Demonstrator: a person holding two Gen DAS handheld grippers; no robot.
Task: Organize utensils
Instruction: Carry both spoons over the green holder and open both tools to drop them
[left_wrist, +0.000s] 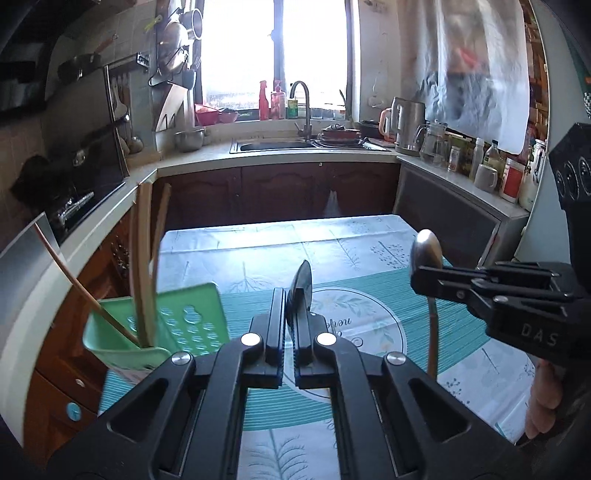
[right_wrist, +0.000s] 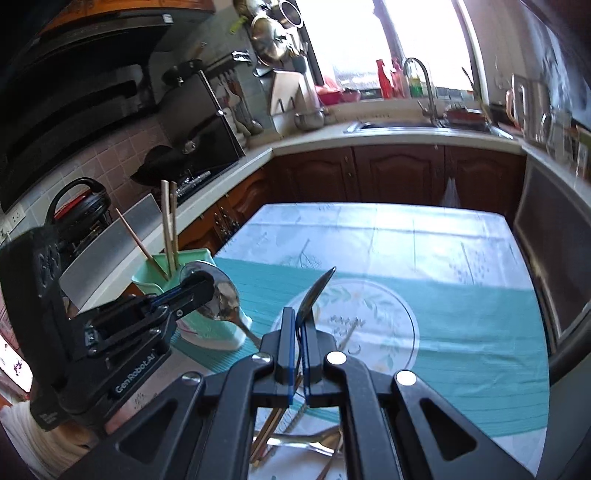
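My left gripper (left_wrist: 289, 314) is shut on a metal spoon (left_wrist: 300, 286), bowl up, above the table; it also shows in the right wrist view (right_wrist: 201, 286) with its spoon (right_wrist: 221, 295) in front of the holder. My right gripper (right_wrist: 300, 325) is shut on another metal spoon (right_wrist: 314, 293), seen in the left wrist view (left_wrist: 424, 280) with that spoon (left_wrist: 426, 253) upright. A green utensil holder (left_wrist: 147, 332) with wooden chopsticks (left_wrist: 142, 258) stands at the table's left edge, left of both grippers. Several utensils (right_wrist: 295, 439) lie on the table under my right gripper.
The table has a teal and white patterned cloth (left_wrist: 369, 258). Kitchen counters wrap around the back with a sink (left_wrist: 277, 146), a kettle (left_wrist: 408, 127), bottles and a mug (left_wrist: 485, 177) on the right, and a stove (left_wrist: 66, 199) on the left.
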